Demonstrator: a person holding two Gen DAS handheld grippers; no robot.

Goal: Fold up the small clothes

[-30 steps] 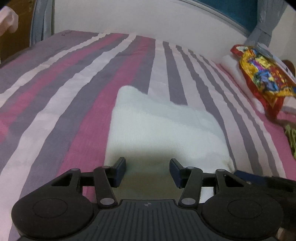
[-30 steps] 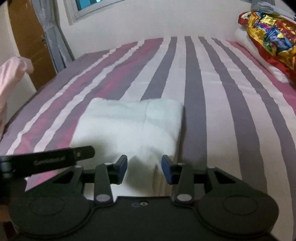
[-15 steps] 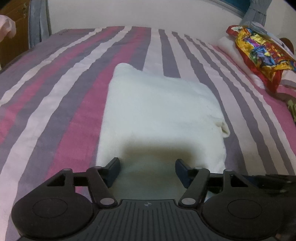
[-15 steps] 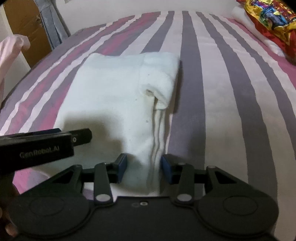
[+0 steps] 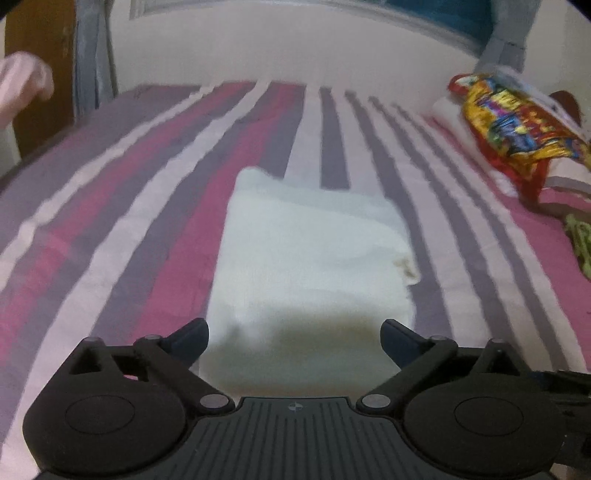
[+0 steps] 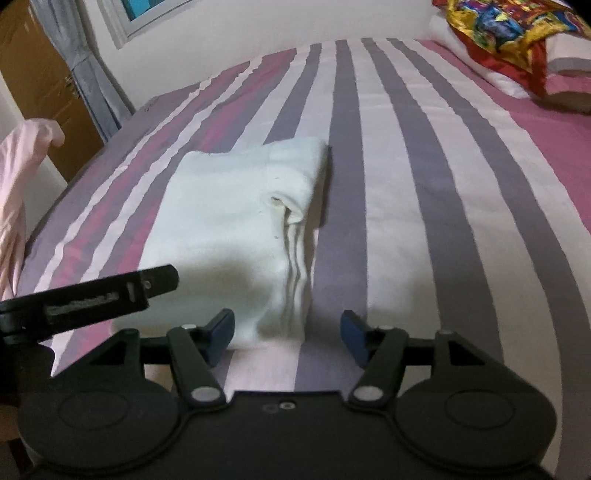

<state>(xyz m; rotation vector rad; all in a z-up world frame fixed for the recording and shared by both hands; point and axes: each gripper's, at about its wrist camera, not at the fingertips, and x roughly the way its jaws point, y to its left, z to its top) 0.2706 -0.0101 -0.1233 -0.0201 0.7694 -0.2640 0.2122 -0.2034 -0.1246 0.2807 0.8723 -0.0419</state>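
Bed, largest item: covered by a sheet striped lengthwise in pink, grey-purple and pale white, filling most of both views.

Wall: plain, pale, behind the far end of the bed; a window frame is set in it.

Curtain: grey-blue, hanging beside a brown wooden door at the left.

Pink garment: draped at the far left edge, off the bed.

Folded white garment: the task's thing, lying flat on the bed near its middle as a rough rectangle. In the right wrist view its stacked layers show along the right edge, with a small rolled opening partway up that side. Its near end lies just ahead of both grippers.

Bright red, yellow and blue printed cloth: lying on white pillows at the right side of the bed, well apart from the garment.

Left gripper: jaws opening, standing wide; the garment's near edge lies below and between them, pads clear of it.

Right gripper: jaws opening, moderately apart; the garment's near right corner lies between them, pads not pressing on it.

Green item: small, at the right edge; too blurred to identify.
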